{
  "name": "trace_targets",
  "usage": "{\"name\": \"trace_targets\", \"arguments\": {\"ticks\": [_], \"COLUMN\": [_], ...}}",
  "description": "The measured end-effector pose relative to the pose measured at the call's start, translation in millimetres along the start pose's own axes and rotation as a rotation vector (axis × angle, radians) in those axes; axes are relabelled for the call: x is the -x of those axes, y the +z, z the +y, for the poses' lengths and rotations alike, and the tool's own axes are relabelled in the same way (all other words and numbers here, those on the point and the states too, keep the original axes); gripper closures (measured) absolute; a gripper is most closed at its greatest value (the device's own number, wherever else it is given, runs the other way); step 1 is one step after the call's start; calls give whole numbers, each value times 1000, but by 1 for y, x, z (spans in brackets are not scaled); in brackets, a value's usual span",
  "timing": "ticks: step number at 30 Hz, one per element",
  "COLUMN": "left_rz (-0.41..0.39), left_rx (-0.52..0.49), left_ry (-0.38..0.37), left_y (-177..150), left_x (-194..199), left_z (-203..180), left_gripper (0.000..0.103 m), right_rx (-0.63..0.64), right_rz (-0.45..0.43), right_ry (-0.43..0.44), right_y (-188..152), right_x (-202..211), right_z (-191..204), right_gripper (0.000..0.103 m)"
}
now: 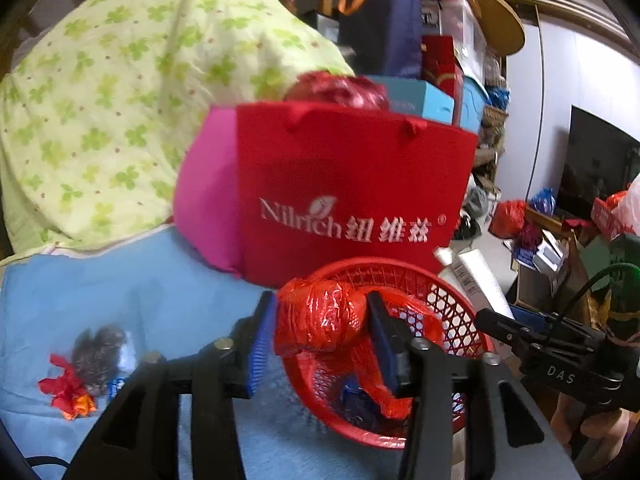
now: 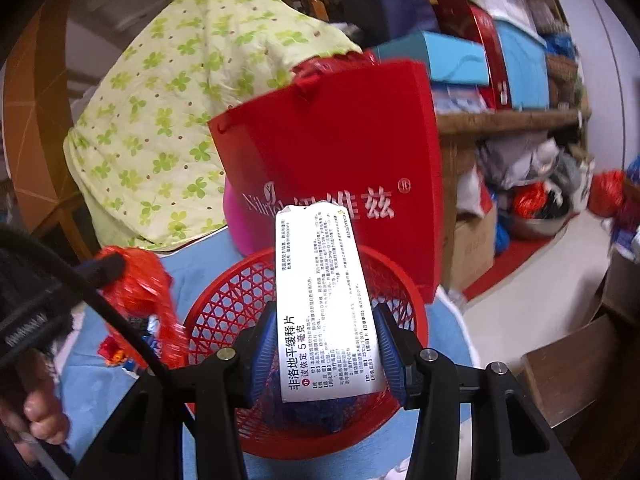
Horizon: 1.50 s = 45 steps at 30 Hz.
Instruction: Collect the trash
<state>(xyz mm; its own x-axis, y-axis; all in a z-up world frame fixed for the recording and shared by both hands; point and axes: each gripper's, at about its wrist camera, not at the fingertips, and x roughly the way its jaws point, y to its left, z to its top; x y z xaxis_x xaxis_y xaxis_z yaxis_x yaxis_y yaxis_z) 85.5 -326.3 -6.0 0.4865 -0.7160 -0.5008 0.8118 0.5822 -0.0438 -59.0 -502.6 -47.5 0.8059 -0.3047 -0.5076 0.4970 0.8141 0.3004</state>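
A red mesh basket sits on a blue cloth. My left gripper is shut on a crumpled red plastic bag and holds it over the basket's left rim; the bag's tail hangs into the basket. The bag also shows at the left of the right wrist view. My right gripper is shut on a white medicine box with black print, held over the basket. Something dark blue lies in the basket's bottom.
A red Nilrich paper bag and a pink cushion stand behind the basket, beside a green-patterned quilt. Small wrappers lie on the blue cloth at left. Boxes and clutter fill the right side.
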Motion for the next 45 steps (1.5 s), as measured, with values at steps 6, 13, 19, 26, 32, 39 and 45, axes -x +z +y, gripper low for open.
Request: {"name": "trace_targets", "arguments": {"ticks": [6,13,19,26,32,39,45], "left_rz": [29,-23,-69,-85,-77,25,44], "left_rx": [10,201,382,522,689,840,858], "left_ry": [10,-62,24,189,132,-2,-86], "left_y": [-11,-45,-93,-132,-146,-172,-177], "left_x": [-7,45,89,122,140,127,128], "left_z": [6,42,75,119,157,153,138], "left_gripper": [37,32,28,27,23,22,22], "right_rx": [-88,-115,-68,-110,-168,-306,-392], "right_rz": [58,-7,-114,-208,-178,-234,-287], "right_ry": [108,175,292,332,367,318,239], "right_y": [-8,-3,13,24,15,15,24], "right_x": [-24,-7,19,34,21,20,20], "right_z": [-22,-2,57,117,151,159,155], "right_gripper": [39,39,26,7,7,4,4]}}
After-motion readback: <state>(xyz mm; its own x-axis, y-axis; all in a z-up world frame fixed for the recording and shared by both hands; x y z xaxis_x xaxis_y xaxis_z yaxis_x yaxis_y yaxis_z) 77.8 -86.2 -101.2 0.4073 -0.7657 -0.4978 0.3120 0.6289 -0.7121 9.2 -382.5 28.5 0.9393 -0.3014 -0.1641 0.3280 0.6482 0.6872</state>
